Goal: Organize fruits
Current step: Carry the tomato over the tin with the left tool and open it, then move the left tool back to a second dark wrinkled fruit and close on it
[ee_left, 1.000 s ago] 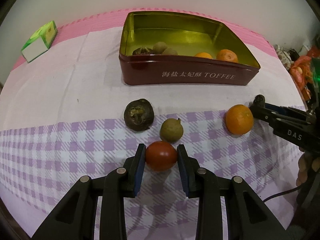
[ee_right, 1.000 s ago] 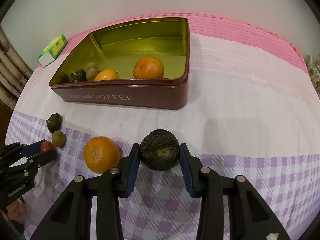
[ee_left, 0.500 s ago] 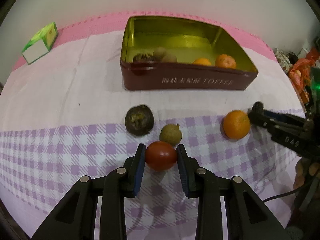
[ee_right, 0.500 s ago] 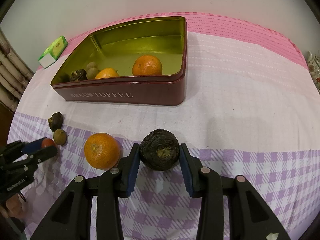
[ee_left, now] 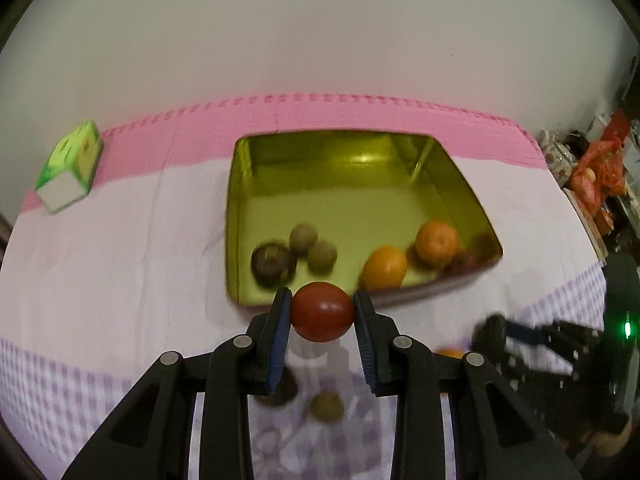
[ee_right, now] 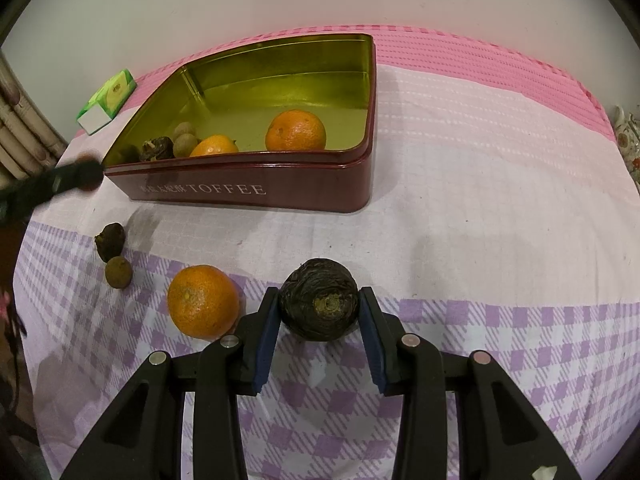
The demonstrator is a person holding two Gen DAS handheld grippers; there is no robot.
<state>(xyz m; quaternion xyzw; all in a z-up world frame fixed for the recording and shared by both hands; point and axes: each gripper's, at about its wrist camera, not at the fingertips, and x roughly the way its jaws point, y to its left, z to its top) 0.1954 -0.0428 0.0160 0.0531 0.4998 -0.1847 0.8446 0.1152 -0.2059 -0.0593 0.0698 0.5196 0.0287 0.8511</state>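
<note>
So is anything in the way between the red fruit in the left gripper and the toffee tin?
Nothing visible. The left gripper holds the red fruit near the tin's front wall, which the fruit must clear. Inside, the dark fruit and two oranges lie near the front; the floor behind them is bare.

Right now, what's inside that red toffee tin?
The tin holds two oranges, two small brown round fruits and a dark wrinkled fruit. Its near wall hides the bottom front edge.
</note>
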